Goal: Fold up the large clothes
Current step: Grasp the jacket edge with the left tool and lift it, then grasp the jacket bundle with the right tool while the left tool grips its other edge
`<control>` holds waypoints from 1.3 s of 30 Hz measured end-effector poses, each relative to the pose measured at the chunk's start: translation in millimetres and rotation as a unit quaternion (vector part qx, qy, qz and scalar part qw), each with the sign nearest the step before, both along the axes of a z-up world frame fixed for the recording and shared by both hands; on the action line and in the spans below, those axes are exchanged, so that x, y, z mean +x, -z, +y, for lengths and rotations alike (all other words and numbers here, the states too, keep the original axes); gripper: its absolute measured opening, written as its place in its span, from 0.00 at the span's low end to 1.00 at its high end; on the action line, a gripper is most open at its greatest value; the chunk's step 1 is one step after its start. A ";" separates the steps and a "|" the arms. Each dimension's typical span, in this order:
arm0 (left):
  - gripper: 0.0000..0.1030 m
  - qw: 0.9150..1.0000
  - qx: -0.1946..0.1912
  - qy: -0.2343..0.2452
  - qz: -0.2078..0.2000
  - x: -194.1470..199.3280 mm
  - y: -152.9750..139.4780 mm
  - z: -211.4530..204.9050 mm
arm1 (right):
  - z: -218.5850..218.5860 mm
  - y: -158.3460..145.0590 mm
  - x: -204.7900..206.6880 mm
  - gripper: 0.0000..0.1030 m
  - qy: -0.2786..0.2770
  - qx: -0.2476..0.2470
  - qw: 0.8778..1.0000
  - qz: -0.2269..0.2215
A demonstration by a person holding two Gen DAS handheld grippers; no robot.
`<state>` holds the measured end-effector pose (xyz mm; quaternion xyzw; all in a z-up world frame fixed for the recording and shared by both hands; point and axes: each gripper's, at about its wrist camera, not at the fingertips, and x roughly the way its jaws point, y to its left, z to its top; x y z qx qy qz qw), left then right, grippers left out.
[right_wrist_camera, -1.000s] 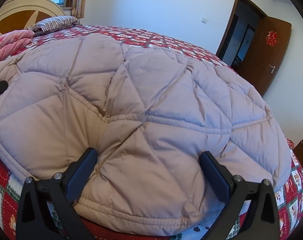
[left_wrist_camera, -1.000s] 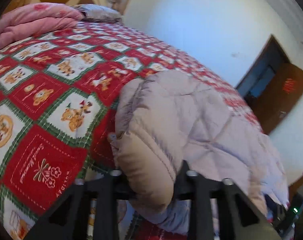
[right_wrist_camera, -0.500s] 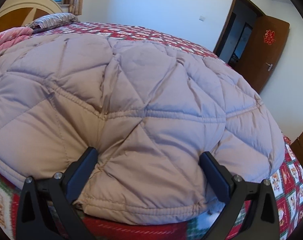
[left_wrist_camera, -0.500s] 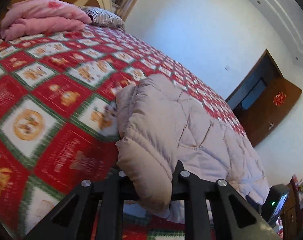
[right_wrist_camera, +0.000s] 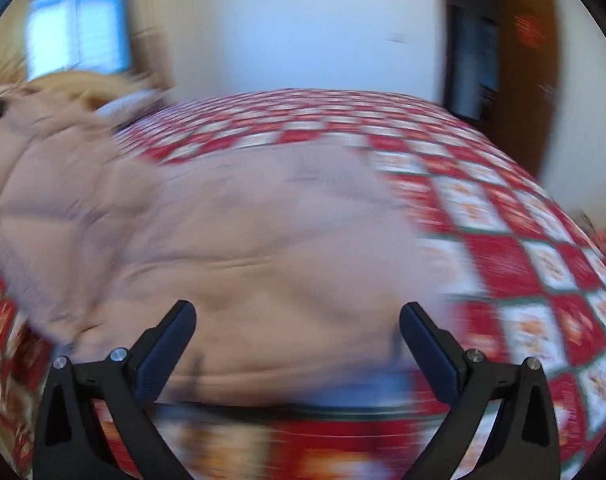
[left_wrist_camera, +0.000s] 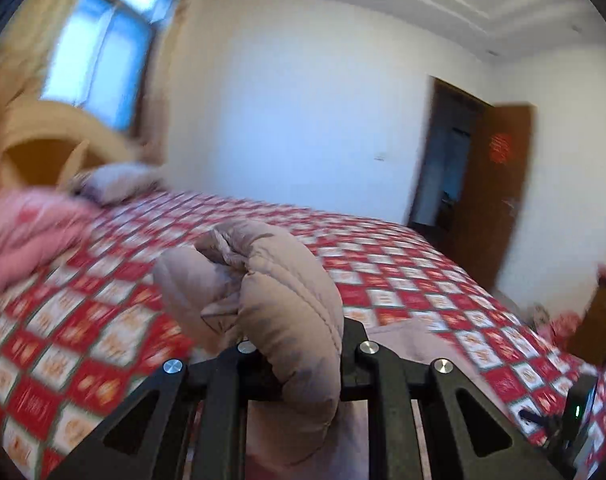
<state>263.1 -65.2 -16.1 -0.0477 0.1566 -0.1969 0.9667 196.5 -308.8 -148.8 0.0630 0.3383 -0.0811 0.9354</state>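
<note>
A large beige quilted puffer coat (right_wrist_camera: 231, 232) lies on a bed with a red, white and green checked cover (right_wrist_camera: 503, 248). My left gripper (left_wrist_camera: 299, 344) is shut on a thick fold of the coat (left_wrist_camera: 279, 292) and holds it raised above the bed. My right gripper (right_wrist_camera: 297, 320) is open, its two fingers wide apart over the coat's near edge, holding nothing. The right wrist view is badly blurred.
A pink folded duvet (left_wrist_camera: 27, 236) and a pillow (left_wrist_camera: 115, 184) lie at the head of the bed by a curved wooden headboard (left_wrist_camera: 51, 136). A brown door (left_wrist_camera: 499, 184) stands open at the right. A window (left_wrist_camera: 103, 64) is at the left.
My left gripper has lifted its fold of coat up and tilted toward the room. My right gripper now stands clear of the coat, which has slid left. Both views are blurred.
</note>
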 end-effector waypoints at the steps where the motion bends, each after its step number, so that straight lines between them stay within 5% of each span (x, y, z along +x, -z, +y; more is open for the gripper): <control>1: 0.16 1.000 0.010 0.023 -0.006 -2.5 -1.4 -24.3 | -21.1 0.3 -3.1 1.00 0.024 0.003 1.000 0.002; 5: 0.16 0.991 0.075 0.110 -0.030 -14.1 10.5 -126.9 | -123.3 0.7 -34.9 1.00 0.146 0.021 0.989 0.003; 11: 0.16 0.955 0.190 0.228 0.005 -35.0 86.2 -249.2 | -195.1 11.5 -70.7 1.00 0.231 0.043 0.972 0.012; 15: 0.16 0.933 0.258 0.251 -0.005 -56.4 128.7 -282.3 | -207.7 20.4 -81.0 1.00 0.234 0.090 0.968 0.008; 20: 0.22 0.926 0.290 0.239 -0.039 -74.7 124.3 -286.8 | -202.4 20.8 -77.7 1.00 0.213 0.094 0.972 0.004; 23: 0.50 0.917 0.313 0.234 -0.080 -91.5 113.9 -294.2 | -207.3 24.0 -78.8 1.00 0.218 0.104 0.971 0.001; 25: 0.83 0.912 0.312 0.236 -0.123 -114.6 102.9 -292.7 | -209.5 24.7 -79.8 1.00 0.222 0.109 0.969 0.000; 28: 0.90 0.907 0.297 0.252 -0.160 -141.6 84.4 -278.7 | -211.2 25.5 -80.8 1.00 0.226 0.112 0.968 -0.003; 32: 0.90 0.924 0.281 0.213 -0.146 -125.8 75.6 -243.9 | -205.7 18.5 -79.0 1.00 0.225 0.090 0.970 -0.006; 37: 0.90 0.974 0.207 0.072 -0.049 -35.4 68.4 -149.8 | -183.0 -16.7 -50.6 0.95 0.184 0.084 0.979 -0.024; 39: 0.90 0.985 0.171 0.012 -0.014 -1.0 65.4 -114.7 | -164.0 -40.8 -23.1 0.88 0.150 0.070 0.986 -0.032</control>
